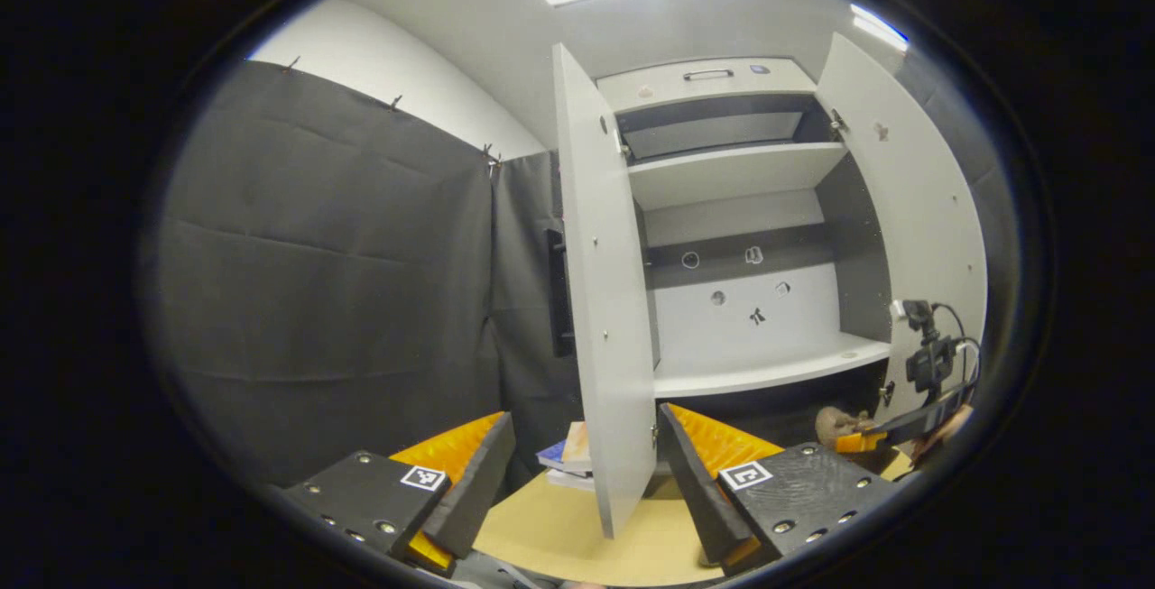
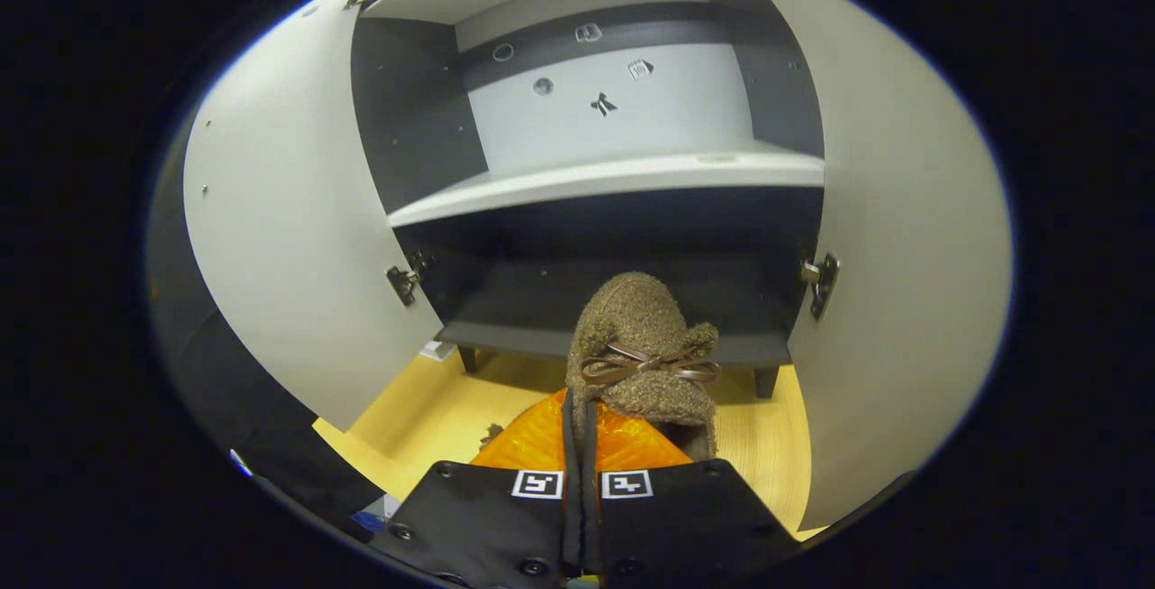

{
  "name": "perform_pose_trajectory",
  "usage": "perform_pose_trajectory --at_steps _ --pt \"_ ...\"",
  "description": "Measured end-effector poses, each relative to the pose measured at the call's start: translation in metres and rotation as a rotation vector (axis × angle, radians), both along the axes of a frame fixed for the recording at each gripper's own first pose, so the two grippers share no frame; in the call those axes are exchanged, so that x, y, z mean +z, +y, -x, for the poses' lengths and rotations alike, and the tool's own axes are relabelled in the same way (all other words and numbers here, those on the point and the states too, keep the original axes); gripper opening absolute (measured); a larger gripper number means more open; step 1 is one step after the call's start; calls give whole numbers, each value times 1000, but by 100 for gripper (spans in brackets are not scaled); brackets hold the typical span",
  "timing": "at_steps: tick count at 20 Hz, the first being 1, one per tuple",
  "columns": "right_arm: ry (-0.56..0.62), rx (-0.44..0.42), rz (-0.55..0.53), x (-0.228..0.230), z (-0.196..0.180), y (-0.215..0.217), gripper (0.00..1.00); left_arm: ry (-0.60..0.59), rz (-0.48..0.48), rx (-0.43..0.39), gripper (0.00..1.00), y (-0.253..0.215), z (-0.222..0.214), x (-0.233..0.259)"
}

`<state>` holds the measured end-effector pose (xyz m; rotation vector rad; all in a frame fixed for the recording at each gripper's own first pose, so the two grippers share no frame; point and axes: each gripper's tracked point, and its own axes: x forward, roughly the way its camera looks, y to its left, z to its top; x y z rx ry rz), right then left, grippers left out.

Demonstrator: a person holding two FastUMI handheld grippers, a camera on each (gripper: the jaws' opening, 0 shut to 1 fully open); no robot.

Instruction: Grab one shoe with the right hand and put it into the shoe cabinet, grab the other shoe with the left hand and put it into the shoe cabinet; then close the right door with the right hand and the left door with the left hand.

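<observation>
Two doors of the shoe cabinet (image 2: pixel 595 120) stood wide open, the left door (image 2: pixel 289 237) and right door (image 2: pixel 893 282) swung outward on their hinges. Its pale shelves (image 2: pixel 614 179) held nothing, and the dark bottom compartment (image 2: pixel 623 287) looked empty too. In the right gripper view, the right hand-held gripper (image 2: pixel 582 418) had its fingers pressed together on the heel end of a fuzzy brown shoe (image 2: pixel 645 345) with a small bow, held just in front of the bottom compartment, above the wooden floor (image 2: pixel 433 409). In the left gripper view, the left hand-held gripper (image 1: pixel 586 472) had its fingers spread apart, holding nothing, with the left door's edge (image 1: pixel 609 318) rising between them. Some books (image 1: pixel 567 458) lay on the floor behind that door. Black cloth (image 1: pixel 343 282) hung to the left.
</observation>
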<state>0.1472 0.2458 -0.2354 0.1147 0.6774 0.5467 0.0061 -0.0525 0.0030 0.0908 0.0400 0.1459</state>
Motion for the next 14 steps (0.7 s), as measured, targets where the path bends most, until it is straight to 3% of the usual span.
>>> perform_pose_trajectory --at_steps 1,3,14 --pt "-27 6 -7 14 -3 1 1 2 5 -3 88 -2 0 -2" --pt "-86 17 -18 40 -12 4 0 5 15 -9 99 -5 -3 -5" --pt "-282 -12 -48 142 -100 21 0 -5 16 9 98 -2 0 -3"
